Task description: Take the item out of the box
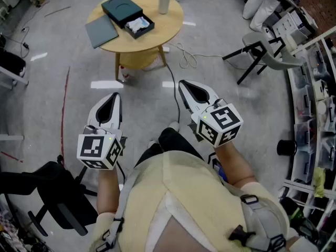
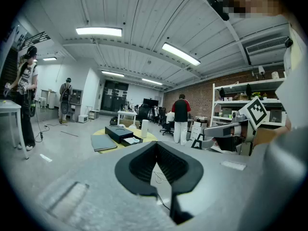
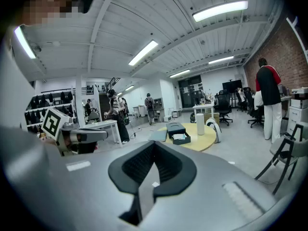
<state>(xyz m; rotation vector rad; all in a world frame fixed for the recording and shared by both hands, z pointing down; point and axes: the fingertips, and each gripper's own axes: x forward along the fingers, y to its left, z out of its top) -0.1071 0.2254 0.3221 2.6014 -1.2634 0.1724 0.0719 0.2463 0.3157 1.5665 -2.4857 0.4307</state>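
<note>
Facing table (image 1: 172,21) across floor (image 1: 142,96); box (image 1: 146,32) seemingly near edge.

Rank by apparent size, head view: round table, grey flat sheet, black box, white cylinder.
1. Round table.
2-3. Grey flat sheet and black box: look alike, not ranked.
4. White cylinder.
All share the table, so nearness hardly matters.

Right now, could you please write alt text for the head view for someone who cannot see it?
The left tool and right tool, both shut and empty, hang over the floor, short of a round table bearing an open black box with a white item inside.
</note>
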